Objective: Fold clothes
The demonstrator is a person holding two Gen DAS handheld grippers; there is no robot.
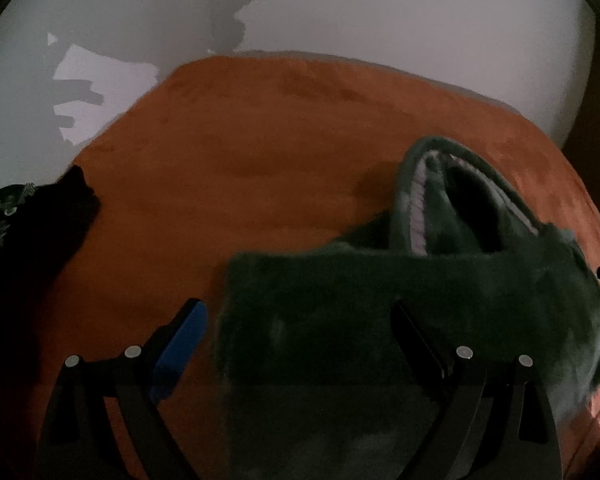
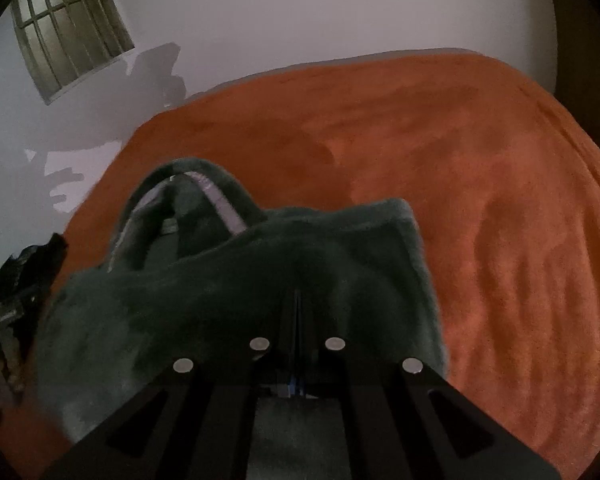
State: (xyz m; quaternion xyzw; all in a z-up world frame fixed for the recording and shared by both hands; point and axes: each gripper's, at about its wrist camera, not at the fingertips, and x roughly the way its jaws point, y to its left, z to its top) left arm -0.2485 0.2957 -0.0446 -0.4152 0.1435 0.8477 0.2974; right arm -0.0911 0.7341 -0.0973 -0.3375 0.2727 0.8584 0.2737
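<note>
At six o'clock your right gripper (image 2: 296,320) pinches the dark green fleece garment (image 2: 228,280), seemingly to carry a fold across the orange plush blanket (image 2: 480,200). Your left gripper (image 1: 300,336) stands open over the fleece, gripping nothing

Fuzzy dark green garment (image 1: 380,300) lies partly folded, zipper collar arched upward.

One green fleece garment (image 1: 380,304), one orange blanket (image 1: 260,152), one dark clothes pile (image 1: 40,216).

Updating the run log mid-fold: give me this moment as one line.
left gripper: open, over green fleece garment | right gripper: shut on garment | surface: orange blanket
</note>
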